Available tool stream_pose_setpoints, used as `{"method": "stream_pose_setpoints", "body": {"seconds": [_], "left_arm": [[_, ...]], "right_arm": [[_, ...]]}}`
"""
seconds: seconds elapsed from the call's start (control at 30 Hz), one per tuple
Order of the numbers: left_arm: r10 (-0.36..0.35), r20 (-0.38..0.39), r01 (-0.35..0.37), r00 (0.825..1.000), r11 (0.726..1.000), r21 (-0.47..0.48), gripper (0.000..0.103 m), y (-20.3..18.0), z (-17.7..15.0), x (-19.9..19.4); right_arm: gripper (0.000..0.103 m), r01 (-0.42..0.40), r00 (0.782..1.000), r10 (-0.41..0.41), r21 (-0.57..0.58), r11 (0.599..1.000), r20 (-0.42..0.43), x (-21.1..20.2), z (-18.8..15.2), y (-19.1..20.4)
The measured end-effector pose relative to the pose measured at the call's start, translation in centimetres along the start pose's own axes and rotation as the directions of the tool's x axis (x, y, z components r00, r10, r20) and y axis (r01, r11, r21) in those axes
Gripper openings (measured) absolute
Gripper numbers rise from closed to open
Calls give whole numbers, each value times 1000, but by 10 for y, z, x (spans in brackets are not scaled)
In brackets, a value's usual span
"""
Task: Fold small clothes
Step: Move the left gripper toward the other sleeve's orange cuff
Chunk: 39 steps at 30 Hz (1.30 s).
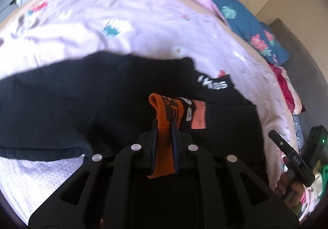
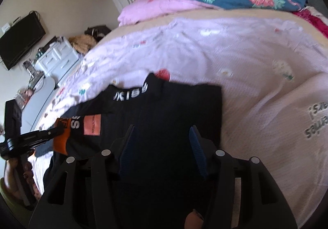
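My left hand-held gripper (image 1: 164, 124) pinches the black garment's (image 1: 127, 85) orange waistband (image 1: 162, 136); my right hand-held gripper (image 2: 162, 132) stands spread above it.

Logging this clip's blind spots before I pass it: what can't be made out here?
- Right tool, right wrist view: black garment lies between the fingers; whether they press it is lost, black on black.
- Garment's near edge, both views: hidden behind the tool bodies.
- White lettering, left wrist view: blurred, unreadable.
- Orange waistband in left tool: its lower end is hidden by the tool.
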<state>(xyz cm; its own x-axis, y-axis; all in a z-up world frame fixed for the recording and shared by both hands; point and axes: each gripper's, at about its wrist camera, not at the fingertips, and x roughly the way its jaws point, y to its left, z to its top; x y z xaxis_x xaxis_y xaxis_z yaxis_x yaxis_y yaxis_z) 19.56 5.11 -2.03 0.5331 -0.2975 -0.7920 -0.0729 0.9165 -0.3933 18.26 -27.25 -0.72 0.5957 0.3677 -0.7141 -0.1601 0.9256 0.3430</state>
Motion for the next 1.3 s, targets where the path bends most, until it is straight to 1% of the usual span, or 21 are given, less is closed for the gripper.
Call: {"method": "stream_pose_setpoints", "body": {"seconds": [0.1,0.23,0.33,0.4,0.5,0.57,0.63,0.7,0.8,0.83,0.87,0.9,0.93,0.97,1.0,1.07,1.1,1.13,1.2,1.23,1.3], "left_arm": [[15,-5,-15,1000,1000,4,6,5,-4,3],[23,-14,-23,1000,1000,8,6,8,-4,4],[41,1,-41,999,999,22,7,5,-3,-1],[86,35,-88,996,995,54,8,-1,-3,-9],[106,64,-111,992,990,85,9,-8,-2,-17],[102,46,-106,994,988,108,18,-14,-4,-13],[100,15,-101,995,987,127,22,-18,-8,-4],[101,-19,-97,995,985,139,24,-19,-13,6],[140,-64,-128,988,980,154,35,-16,-21,22],[147,-78,-135,986,981,143,41,-11,-23,26],[142,-91,-132,986,985,116,43,-4,-24,29],[124,-96,-115,988,989,92,43,0,-24,28],[97,-94,-91,991,994,65,44,4,-23,24],[90,-83,-85,992,995,60,46,6,-22,18],[93,-67,-88,993,994,68,48,5,-22,13],[89,-33,-86,996,993,76,58,6,-22,-2],[84,-25,-82,996,994,71,61,7,-22,-6],[82,-9,-81,997,995,60,67,10,-22,-14],[82,13,-82,997,996,44,76,14,-21,-24],[92,26,-92,995,995,35,83,17,-22,-30],[107,51,-108,993,994,19,87,24,-22,-42]], "right_arm": [[52,-4,998,4,-3,1000,-62,15,-6,1],[53,38,987,-36,10,999,-155,36,-14,-4],[53,43,986,-42,3,999,-161,38,-16,-4],[54,43,985,-44,-6,999,-165,38,-18,-3],[57,46,986,-49,-17,999,-163,37,-19,-2],[61,41,988,-44,-17,999,-150,34,-18,-1],[66,39,990,-42,-23,999,-132,30,-19,3],[77,40,993,-43,-35,999,-109,24,-19,7],[82,51,995,-56,-57,997,-81,15,-22,15],[83,55,995,-59,-58,997,-77,14,-21,17],[84,64,995,-68,-54,996,-71,13,-23,18],[85,77,995,-80,-47,996,-66,12,-23,19],[85,92,994,-94,-40,995,-56,10,-24,21],[86,98,994,-100,-34,995,-40,6,-25,23],[91,96,995,-97,-29,995,-30,4,-26,26],[95,104,995,-104,-29,994,1,-5,-29,35],[96,108,994,-107,-31,994,15,-9,-30,40],[97,110,994,-110,-31,993,28,-13,-32,43],[99,102,993,-101,-14,995,56,-22,-35,52],[99,97,993,-97,-7,995,62,-24,-37,54],[99,101,993,-100,-10,995,69,-27,-39,63]]}}
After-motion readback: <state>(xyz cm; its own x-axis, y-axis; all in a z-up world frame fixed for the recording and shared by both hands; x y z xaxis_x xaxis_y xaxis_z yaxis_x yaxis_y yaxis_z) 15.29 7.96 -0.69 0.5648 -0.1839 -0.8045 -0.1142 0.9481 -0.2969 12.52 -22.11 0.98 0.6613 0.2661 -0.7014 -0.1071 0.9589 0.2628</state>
